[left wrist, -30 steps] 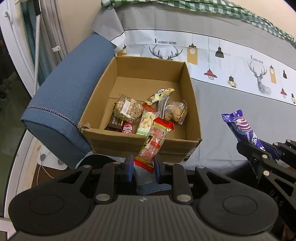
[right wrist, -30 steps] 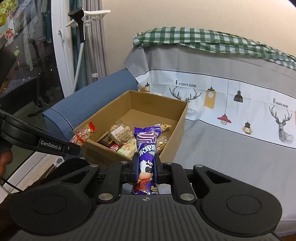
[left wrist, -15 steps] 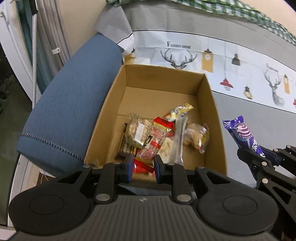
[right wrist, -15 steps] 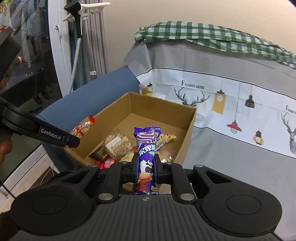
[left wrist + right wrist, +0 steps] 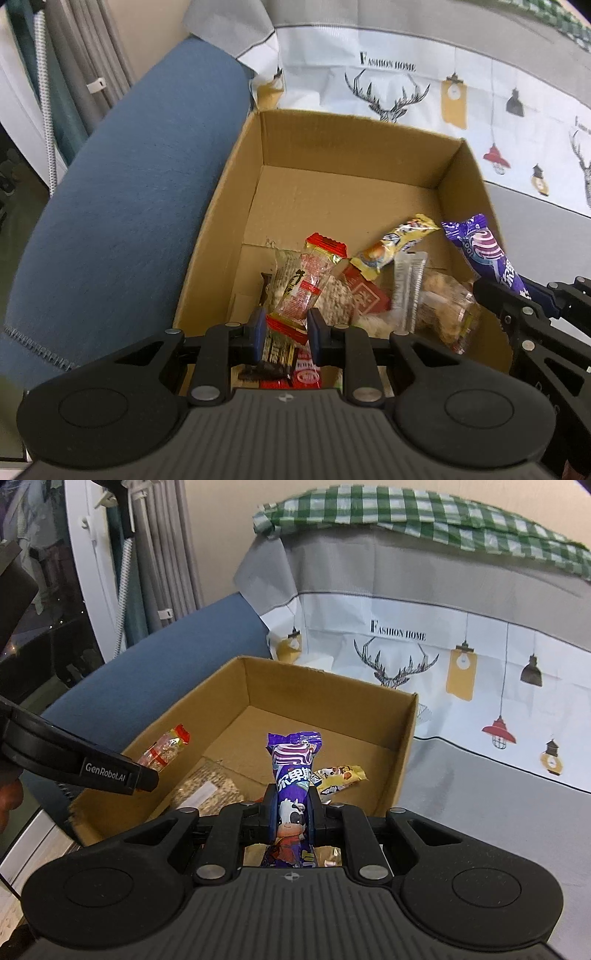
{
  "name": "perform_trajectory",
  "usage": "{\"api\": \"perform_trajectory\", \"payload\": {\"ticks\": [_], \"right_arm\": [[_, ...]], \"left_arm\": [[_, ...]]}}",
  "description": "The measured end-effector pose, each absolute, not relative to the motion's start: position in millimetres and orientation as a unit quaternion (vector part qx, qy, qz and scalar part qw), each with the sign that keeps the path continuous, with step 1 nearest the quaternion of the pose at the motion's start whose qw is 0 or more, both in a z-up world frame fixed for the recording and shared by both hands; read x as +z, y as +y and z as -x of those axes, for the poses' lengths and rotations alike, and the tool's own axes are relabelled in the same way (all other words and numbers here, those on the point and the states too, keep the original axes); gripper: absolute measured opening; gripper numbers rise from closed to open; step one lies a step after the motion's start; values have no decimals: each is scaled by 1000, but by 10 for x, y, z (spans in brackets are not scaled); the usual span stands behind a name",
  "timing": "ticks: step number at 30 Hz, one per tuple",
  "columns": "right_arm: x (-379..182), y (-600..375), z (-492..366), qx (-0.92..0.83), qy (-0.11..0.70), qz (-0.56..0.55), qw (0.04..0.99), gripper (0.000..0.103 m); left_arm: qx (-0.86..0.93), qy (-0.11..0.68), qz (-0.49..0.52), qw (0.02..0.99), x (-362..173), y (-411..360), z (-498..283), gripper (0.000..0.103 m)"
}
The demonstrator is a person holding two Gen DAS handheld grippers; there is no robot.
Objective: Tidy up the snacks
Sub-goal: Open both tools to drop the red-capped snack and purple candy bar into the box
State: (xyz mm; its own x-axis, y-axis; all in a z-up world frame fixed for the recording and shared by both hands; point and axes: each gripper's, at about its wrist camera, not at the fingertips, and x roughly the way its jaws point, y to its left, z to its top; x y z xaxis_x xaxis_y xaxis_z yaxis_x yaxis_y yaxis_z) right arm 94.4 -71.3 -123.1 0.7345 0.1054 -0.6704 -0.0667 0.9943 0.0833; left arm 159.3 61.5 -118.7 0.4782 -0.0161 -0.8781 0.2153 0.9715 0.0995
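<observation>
Both hands moved in over the cardboard box (image 5: 236, 192). My left gripper (image 5: 285, 334) clamps the red-ended snack (image 5: 306, 280); right gripper (image 5: 291, 808) clamps the purple bar (image 5: 293, 768), box's 3 o'clock edge. Ready to drop.

"Fashion home" on the printed cloth (image 5: 399, 631); "GenRobot.AI", seemingly, on left gripper (image 5: 110, 775).

I see a blue sofa arm (image 5: 122, 206), a gray cover (image 5: 480, 657) with deer and lamp pictures, a green checked cloth (image 5: 424, 517), and gray curtains (image 5: 166, 546).
</observation>
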Motion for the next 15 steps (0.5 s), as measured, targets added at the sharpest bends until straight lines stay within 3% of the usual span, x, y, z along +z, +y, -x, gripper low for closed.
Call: {"api": "perform_trajectory", "payload": {"ticks": [6, 8, 9, 10, 12, 13, 15], "right_arm": [[-1466, -772, -1237, 39, 379, -34, 924, 15], [-1526, -795, -1320, 38, 382, -38, 922, 17], [-1545, -814, -1361, 40, 381, -43, 923, 23], [-1556, -829, -1403, 42, 379, -47, 923, 46], [-1546, -852, -1460, 33, 371, -44, 927, 73], [-1529, -864, -1465, 28, 364, -40, 930, 81], [-1489, -880, -1437, 26, 361, -33, 932, 86]], "left_arm": [[-68, 519, -111, 845, -1421, 548, -1851, 30], [-82, 515, -123, 844, -1460, 509, -1922, 66], [-82, 512, -131, 845, -1460, 490, -1952, 100], [-70, 501, -137, 852, -1440, 482, -1951, 103], [-41, 462, -148, 874, -1368, 512, -1916, 103], [-41, 463, -152, 872, -1354, 514, -1903, 103], [-38, 476, -141, 867, -1337, 570, -1857, 103]]}}
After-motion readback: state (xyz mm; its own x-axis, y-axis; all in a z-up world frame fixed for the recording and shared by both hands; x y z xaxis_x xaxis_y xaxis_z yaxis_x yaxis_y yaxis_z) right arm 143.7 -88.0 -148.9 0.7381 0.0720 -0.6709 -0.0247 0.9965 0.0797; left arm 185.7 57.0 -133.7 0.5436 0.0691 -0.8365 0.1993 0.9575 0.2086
